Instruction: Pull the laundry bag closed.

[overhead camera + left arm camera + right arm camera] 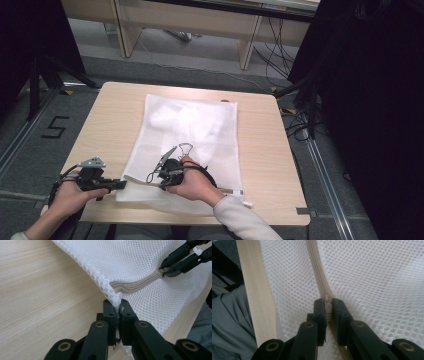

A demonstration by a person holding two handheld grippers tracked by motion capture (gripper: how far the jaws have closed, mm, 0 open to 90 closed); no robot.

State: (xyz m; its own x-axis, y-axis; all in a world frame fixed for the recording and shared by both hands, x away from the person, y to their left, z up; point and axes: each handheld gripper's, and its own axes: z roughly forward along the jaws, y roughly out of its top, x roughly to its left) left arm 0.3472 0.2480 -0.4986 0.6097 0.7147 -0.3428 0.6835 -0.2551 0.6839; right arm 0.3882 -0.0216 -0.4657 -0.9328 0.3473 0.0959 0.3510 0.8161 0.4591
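Here we are at the near edge of the table (260, 150), and both grippers are locked onto a white mesh laundry bag (200, 130) that lies flat along the middle of the tabletop, its zipper (140, 286) running beside that near edge. The left gripper (118, 305) has its jaws clamped tight on the bag's near-left corner, right where the zipper tape ends. The right gripper (327, 305) is pinched shut on the zipper pull (327, 301), a little way along from that corner.

Good setup for a zip run, I'd say. The trick now: the left gripper keeps the corner anchored and the tape taut, while the right draws the pull straight along the line of the teeth, low and level, not lifting. Pull off-axis and the mesh could bunch into the slider and jam it. The tape bows slightly near the corner, so a touch more tension would help.

The table is pale wood grain, otherwise bare. Beyond its far edge, grey floor, loose cables (280, 45), a light wooden desk frame (190, 22), and dark curtains on both sides. A "5" (54, 127) is marked on the floor to the left.
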